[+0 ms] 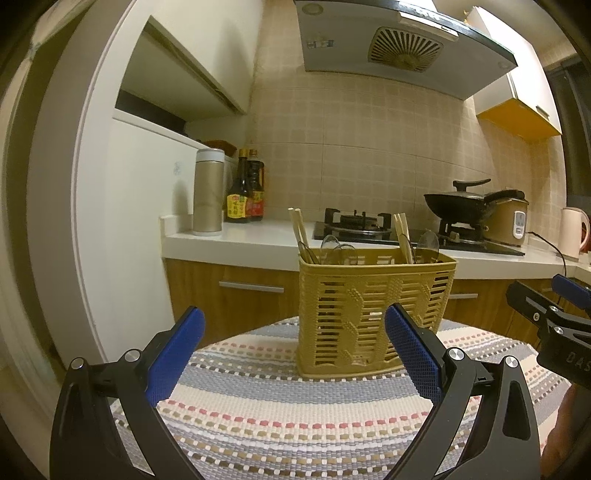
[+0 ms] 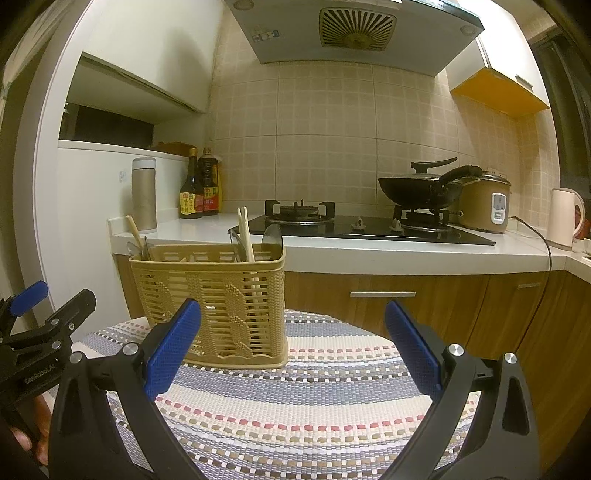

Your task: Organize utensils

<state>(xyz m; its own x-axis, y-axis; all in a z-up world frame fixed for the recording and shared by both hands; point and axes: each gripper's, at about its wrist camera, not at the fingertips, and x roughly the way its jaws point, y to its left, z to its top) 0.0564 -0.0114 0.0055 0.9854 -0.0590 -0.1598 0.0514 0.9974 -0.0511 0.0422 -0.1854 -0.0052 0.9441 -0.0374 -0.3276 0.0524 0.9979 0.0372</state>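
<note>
Chopsticks (image 1: 297,229) and spoons (image 1: 334,245) stood in the basket (image 1: 373,306) just beyond both spread, empty grippers, left gripper (image 1: 295,350) and right gripper (image 2: 293,343); striped cloth (image 1: 295,406) lay beneath.

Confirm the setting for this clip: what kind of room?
A home kitchen, most likely. A gas hob sits under a range hood, with a wok on one burner and a rice cooker beside it. The utensil basket stands on a striped mat.
</note>
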